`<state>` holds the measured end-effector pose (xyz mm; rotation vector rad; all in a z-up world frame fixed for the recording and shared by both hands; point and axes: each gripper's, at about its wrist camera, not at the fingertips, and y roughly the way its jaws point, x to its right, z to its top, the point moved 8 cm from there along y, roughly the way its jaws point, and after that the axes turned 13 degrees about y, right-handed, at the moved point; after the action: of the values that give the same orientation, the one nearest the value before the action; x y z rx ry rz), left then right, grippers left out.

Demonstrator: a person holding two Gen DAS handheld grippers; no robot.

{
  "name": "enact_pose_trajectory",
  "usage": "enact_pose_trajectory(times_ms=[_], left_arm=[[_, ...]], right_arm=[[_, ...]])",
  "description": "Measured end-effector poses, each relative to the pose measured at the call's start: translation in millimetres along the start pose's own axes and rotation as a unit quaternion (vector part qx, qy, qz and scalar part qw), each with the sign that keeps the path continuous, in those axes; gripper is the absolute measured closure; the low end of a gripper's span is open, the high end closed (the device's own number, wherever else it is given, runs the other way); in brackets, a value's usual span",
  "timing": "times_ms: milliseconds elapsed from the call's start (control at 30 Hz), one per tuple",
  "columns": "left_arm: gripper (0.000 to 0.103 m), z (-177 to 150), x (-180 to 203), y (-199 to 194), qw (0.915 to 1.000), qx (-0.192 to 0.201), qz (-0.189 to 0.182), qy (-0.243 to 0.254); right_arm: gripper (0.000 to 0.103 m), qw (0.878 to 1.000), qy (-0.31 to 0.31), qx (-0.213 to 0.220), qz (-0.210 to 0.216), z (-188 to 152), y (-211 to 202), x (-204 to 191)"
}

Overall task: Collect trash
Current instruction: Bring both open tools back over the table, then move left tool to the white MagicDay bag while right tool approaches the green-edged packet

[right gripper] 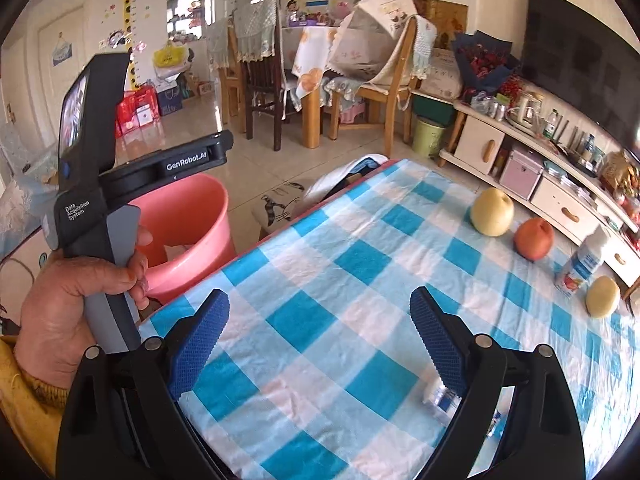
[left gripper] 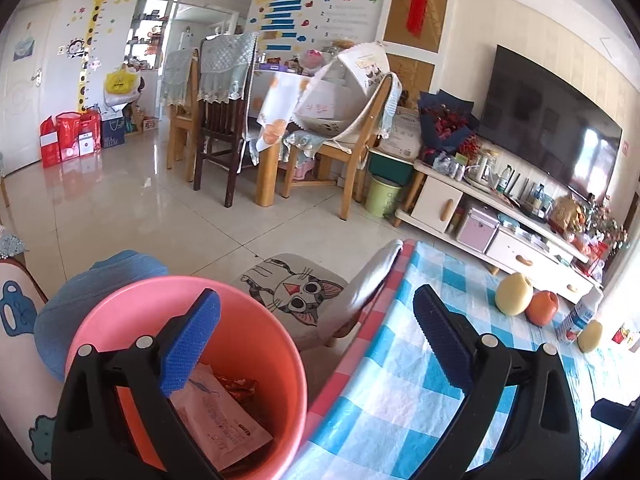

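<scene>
bin: pink bucket (left gripper: 188, 360) sits on the floor just beside the table's left edge; a white wrapper (left gripper: 224, 416) and foil scraps already lie inside.
left gripper (left gripper: 316, 344): you hold it above the bucket rim and table edge, jaws wide, nothing between them. Looks like a drop is done; keep them open as you swing it to the table.
your left hand (right gripper: 80, 300): wraps the grey handle, seen from the right wrist view.
right gripper (right gripper: 320, 340): jaws spread wide over the checked tablecloth (right gripper: 320, 248), empty.
next trash: a small clear plastic item (right gripper: 442, 398) lies on the cloth just under the right gripper's right finger; what it is I can't tell. Likely your next pick: centre the jaws over it, come down, close gently, it may crush or slip.
leave alone: yellow pear (right gripper: 492, 212), red apple (right gripper: 534, 240), small bottle (right gripper: 584, 260), second pear (right gripper: 602, 296) on the far right of the table; probably not trash.
surface: the cloth is wrinkled and loose, so don't snag it with the pads.
room: tiled floor, cat-print stool (left gripper: 296, 292) by the table, dining chairs behind, TV unit (left gripper: 500, 220) along the right wall.
</scene>
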<state>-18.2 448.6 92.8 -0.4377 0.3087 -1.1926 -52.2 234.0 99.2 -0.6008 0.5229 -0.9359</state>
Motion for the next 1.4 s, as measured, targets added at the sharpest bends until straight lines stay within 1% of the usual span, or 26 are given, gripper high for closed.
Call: enact_pose_trajectory(times_ms=[33, 100, 267, 400, 533, 767, 967, 1200, 1400], left_arm=[[0.006, -0.3, 4.0, -0.1, 1.0000, -0.002, -0.003, 0.001], [0.005, -1.9, 11.0, -1.5, 0.9999, -0.006, -0.009, 0.002], [0.006, -3.9, 32.1, -6.7, 0.9997, -0.008, -0.023, -0.003], [0.006, -8.3, 51.4, -2.7, 0.9988, -0.023, -0.043, -0.005], [0.006, -15.4, 76.7, 3.0, 0.9973, -0.042, -0.056, 0.021], [0.006, -26.1, 123.8, 1.4, 0.9922, -0.049, -0.079, 0.082], [0.006, -33.2, 159.6, -3.8, 0.9867, -0.047, -0.120, 0.099], [0.005, -38.0, 194.2, -11.9, 0.9800, -0.037, -0.150, 0.126], [0.005, -43.3, 220.6, -17.5, 0.9726, -0.034, -0.175, 0.149]], right_arm=[[0.012, 1.000, 0.007, 0.005, -0.002, -0.1, -5.3, 5.2], [0.008, 1.000, 0.026, 0.014, -0.006, 0.5, -13.6, 19.2], [0.008, 0.997, 0.070, 0.024, -0.008, 3.4, -29.2, 52.8], [0.008, 0.995, 0.089, 0.032, -0.016, 2.3, -39.9, 74.8], [0.008, 0.994, 0.102, 0.041, -0.022, 2.1, -48.9, 91.9], [0.008, 0.991, 0.115, 0.053, -0.034, -2.5, -62.8, 119.6], [0.008, 0.989, 0.123, 0.062, -0.046, -7.4, -73.9, 142.2], [0.008, 0.986, 0.138, 0.071, -0.059, -12.3, -85.1, 167.4], [0.008, 0.984, 0.151, 0.071, -0.068, -17.6, -92.0, 188.3]])
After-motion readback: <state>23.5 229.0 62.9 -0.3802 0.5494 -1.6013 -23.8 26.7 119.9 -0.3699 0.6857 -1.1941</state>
